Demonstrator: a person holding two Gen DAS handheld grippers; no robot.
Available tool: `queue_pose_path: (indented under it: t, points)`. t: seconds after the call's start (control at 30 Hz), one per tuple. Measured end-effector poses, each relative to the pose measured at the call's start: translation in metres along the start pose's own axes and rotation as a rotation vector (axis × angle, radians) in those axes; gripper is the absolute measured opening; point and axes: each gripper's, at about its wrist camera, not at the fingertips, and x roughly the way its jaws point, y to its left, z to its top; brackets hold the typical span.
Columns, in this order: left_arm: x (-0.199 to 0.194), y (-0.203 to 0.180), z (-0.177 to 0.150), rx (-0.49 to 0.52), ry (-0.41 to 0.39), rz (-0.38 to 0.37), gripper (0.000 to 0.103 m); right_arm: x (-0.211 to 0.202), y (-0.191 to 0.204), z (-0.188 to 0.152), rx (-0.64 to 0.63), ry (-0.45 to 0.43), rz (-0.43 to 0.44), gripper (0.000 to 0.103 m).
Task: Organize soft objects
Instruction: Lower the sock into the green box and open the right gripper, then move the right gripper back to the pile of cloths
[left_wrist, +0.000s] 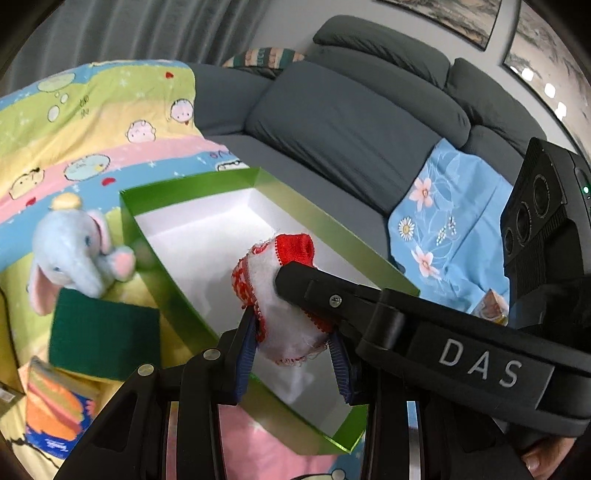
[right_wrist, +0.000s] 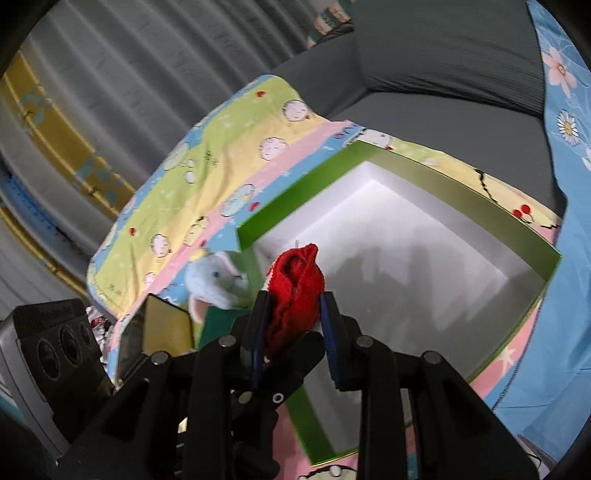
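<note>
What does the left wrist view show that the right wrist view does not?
Only the left wrist view: the tissue pack, wall pictures, and the sock's white body. Only the right wrist view: the curtain and a yellow box. Both: the red-cuffed sock held by both grippers, left and right, over the green box, plus the elephant, sofa and blanket.

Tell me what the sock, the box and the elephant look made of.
Sock: knitted yarn, ribbed red cuff, fuzzy white inside; matte, frayed edge threads.
Box: probably coated cardboard; thin, straight green walls with a slight sheen, smooth white inside.
Elephant: plush fabric, stuffed by the look; pale blue short pile, pink ear lining.
</note>
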Motion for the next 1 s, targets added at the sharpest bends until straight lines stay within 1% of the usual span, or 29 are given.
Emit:
queue_pose_path:
  t: [0.2,0.3,0.37,0.4,0.43,0.47,0.5,0.53,0.57,0.6,0.63,0.73,0.8,0.9,0.93,0.97,1.0]
  points:
    - [0.008,0.002,-0.002,-0.027,0.023,-0.01,0.037,0.007,-0.009,0.002,0.029,0.026,-0.01,0.029]
    - [0.004,0.001,-0.003,-0.017,0.015,0.009,0.037,0.006,-0.006,0.002,0.025,0.028,-0.022,0.03]
    - [0.0,-0.001,-0.004,-0.007,0.011,0.034,0.037,0.005,-0.003,0.001,0.011,0.02,-0.041,0.045]
    - [-0.002,-0.001,-0.004,-0.01,0.007,0.039,0.037,0.004,-0.001,0.002,0.008,0.014,-0.04,0.057]
    - [-0.005,0.0,-0.004,-0.014,0.005,0.038,0.037,0.002,0.001,0.002,0.003,0.005,-0.031,0.062]
    - [-0.01,0.003,-0.004,-0.025,0.002,0.033,0.038,0.0,0.002,0.001,0.002,0.0,-0.028,0.063]
    - [-0.014,0.005,-0.004,-0.036,-0.001,0.029,0.044,-0.002,0.004,0.001,0.0,-0.007,-0.026,0.064]
    - [-0.019,0.008,-0.004,-0.051,-0.007,0.024,0.051,-0.005,0.007,0.001,-0.007,-0.02,-0.02,0.07]
    - [-0.026,0.011,-0.005,-0.066,-0.016,0.024,0.066,-0.007,0.009,0.0,-0.015,-0.03,-0.014,0.074]
    - [-0.033,0.014,-0.006,-0.074,-0.027,0.039,0.078,-0.011,0.012,-0.001,-0.023,-0.043,-0.009,0.08]
    - [-0.038,0.017,-0.007,-0.079,-0.039,0.049,0.081,-0.013,0.014,-0.001,-0.031,-0.052,-0.008,0.083]
    - [-0.06,0.028,-0.013,-0.098,-0.07,0.087,0.082,-0.02,0.024,-0.003,-0.057,-0.072,-0.001,0.085]
    - [-0.075,0.038,-0.018,-0.131,-0.083,0.116,0.082,-0.024,0.03,-0.005,-0.071,-0.077,0.001,0.087]
    - [-0.102,0.054,-0.03,-0.181,-0.108,0.151,0.083,-0.03,0.043,-0.009,-0.116,-0.103,-0.017,0.095]
    - [-0.115,0.06,-0.035,-0.201,-0.122,0.171,0.083,-0.031,0.046,-0.01,-0.126,-0.108,-0.022,0.095]
    - [-0.122,0.064,-0.038,-0.212,-0.13,0.184,0.084,-0.032,0.05,-0.011,-0.135,-0.107,-0.024,0.095]
    - [-0.131,0.069,-0.042,-0.225,-0.139,0.203,0.088,-0.031,0.054,-0.012,-0.142,-0.106,-0.025,0.096]
